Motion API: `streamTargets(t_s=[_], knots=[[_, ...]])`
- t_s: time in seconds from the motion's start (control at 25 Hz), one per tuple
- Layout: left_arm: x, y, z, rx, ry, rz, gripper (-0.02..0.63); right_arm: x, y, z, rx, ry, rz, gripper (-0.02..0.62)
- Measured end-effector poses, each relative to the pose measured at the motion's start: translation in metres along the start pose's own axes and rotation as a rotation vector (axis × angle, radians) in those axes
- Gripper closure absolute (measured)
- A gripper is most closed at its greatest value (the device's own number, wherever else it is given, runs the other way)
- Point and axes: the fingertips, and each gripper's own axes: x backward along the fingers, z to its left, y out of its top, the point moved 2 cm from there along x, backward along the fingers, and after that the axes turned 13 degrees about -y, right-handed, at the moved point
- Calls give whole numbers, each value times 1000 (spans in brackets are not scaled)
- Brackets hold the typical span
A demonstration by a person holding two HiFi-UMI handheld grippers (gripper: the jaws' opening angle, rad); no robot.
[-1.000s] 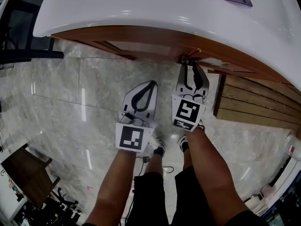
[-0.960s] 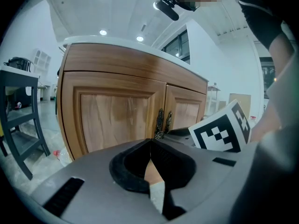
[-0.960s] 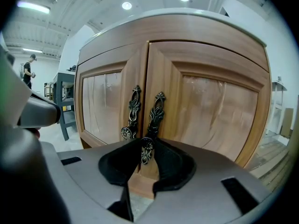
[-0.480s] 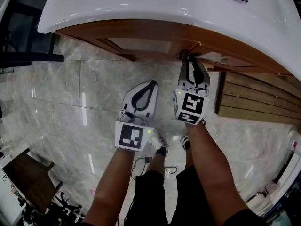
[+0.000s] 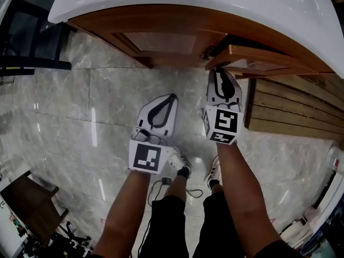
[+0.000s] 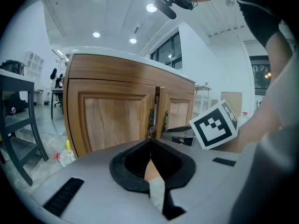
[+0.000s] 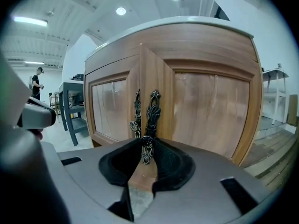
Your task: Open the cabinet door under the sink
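Grey polished stone floor (image 5: 64,106) runs beneath a curved white counter (image 5: 161,4) that tops the sink cabinet. The right-hand brown wooden cabinet door (image 7: 210,111) stands slightly ajar, its free edge proud of the frame and toward the person. Its ornate dark metal handle (image 7: 153,111) runs upright, directly ahead of the right hand-held gripper (image 7: 147,146), whose jaws are narrow and clamped across the handle's lower end. The left hand-held gripper (image 5: 164,102) hangs apart to the left, jaws together on nothing. Assessment: the right hand is nearer and engaged, and the pull should arc back toward the person about hinges judged to be on the door's right side.
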Motion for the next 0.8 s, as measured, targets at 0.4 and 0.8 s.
streamTargets(t_s=[0.4, 0.8], knots=[[15, -20, -39, 62, 83, 4, 584, 50, -16, -9, 42, 185, -21, 502], [6, -19, -88, 61, 112, -5, 584, 100, -34, -35, 87, 344, -61, 502]])
